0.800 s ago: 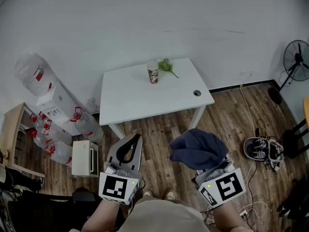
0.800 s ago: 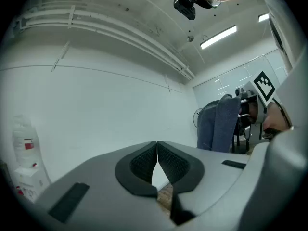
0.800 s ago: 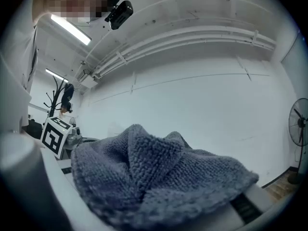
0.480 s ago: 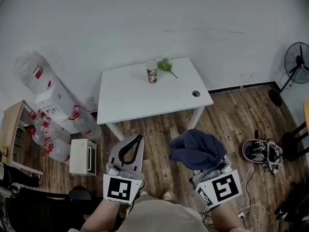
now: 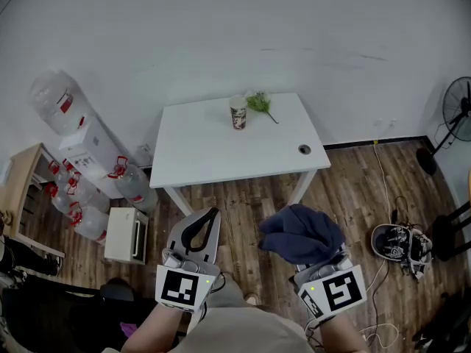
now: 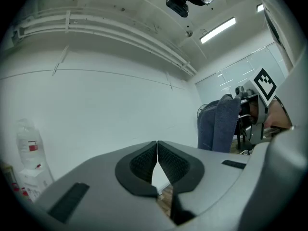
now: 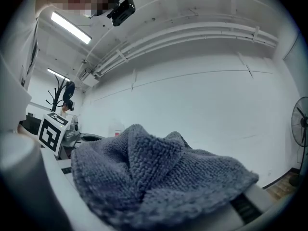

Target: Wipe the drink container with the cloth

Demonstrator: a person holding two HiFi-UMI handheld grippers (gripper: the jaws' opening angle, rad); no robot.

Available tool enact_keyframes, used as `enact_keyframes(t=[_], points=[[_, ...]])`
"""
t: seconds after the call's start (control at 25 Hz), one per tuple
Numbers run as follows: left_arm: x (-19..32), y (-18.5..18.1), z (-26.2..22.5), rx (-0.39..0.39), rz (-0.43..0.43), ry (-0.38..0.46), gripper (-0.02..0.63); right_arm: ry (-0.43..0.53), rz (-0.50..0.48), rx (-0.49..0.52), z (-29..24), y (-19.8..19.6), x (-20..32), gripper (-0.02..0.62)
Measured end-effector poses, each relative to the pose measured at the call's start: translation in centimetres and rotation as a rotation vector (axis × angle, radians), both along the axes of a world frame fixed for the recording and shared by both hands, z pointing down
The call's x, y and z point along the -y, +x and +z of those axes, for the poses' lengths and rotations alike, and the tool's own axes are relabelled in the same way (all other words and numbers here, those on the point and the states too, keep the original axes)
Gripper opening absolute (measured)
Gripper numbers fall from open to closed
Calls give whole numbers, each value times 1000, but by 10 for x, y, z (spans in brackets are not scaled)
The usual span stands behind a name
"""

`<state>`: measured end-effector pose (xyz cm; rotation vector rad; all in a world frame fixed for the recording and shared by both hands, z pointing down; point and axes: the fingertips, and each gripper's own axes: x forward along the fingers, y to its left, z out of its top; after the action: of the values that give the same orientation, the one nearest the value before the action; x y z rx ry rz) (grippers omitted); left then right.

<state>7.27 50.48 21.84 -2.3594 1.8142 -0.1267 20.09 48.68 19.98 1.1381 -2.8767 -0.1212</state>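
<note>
A paper drink cup [image 5: 238,112] stands near the far edge of the white table [image 5: 213,153], with a green sprig [image 5: 260,103] beside it. My right gripper [image 5: 307,245] is held low over the wooden floor, well short of the table, shut on a bunched dark blue cloth [image 5: 299,232] that covers its jaws. That cloth [image 7: 159,182] fills the right gripper view. My left gripper [image 5: 207,220] hangs beside it, jaws shut and empty, its pads [image 6: 144,162] touching. The blue cloth [image 6: 219,124] also shows at the right of the left gripper view.
Water bottles [image 5: 70,109] and a white dispenser [image 5: 92,153] stand left of the table, with a small white box [image 5: 125,235] on the floor. A fan [image 5: 456,112] and shoes [image 5: 401,243] with cables lie at the right. A small round object [image 5: 305,150] sits on the table's right edge.
The view has shifted slightly, so the table sits a little right and lower. Both grippers have stayed almost in place, the right one still holding the cloth.
</note>
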Motion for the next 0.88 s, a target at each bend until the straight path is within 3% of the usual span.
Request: enact_keyframes(t=[0.4,0.88], points=[[38,-1,18,-25,10,-16,23,-18,-1,-9,17,2,39,41],[141,-52,48,-21,27,-55,23,-60,6,-14,51,-50,140,41]])
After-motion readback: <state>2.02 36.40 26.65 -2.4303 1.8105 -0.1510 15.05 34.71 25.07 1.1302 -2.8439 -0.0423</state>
